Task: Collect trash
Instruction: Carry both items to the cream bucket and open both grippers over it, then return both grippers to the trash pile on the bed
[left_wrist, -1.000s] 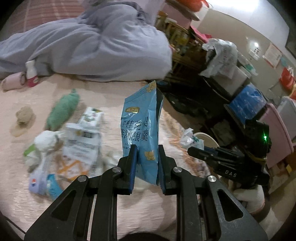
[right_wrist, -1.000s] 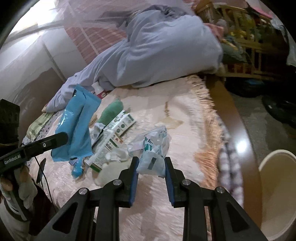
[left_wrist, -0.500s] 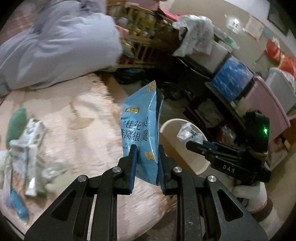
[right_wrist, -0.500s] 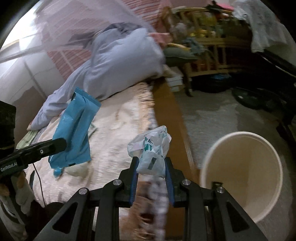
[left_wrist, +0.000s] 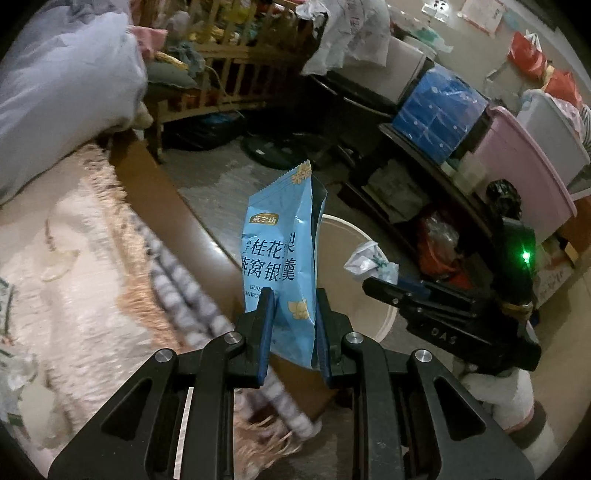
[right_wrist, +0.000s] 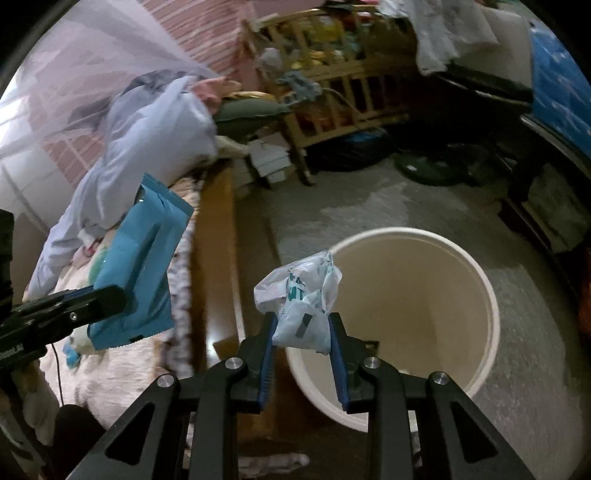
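Both wrappers now carried over bucket (right_wrist: 480, 280).

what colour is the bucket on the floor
Cream-white bucket, inside and out; the right wrist view shows it best.

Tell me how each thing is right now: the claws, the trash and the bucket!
Left claw: shut on the blue snack bag, held upright.
Right claw: shut on the crumpled wrapper.
Bucket: open, upright on the floor, looks empty.
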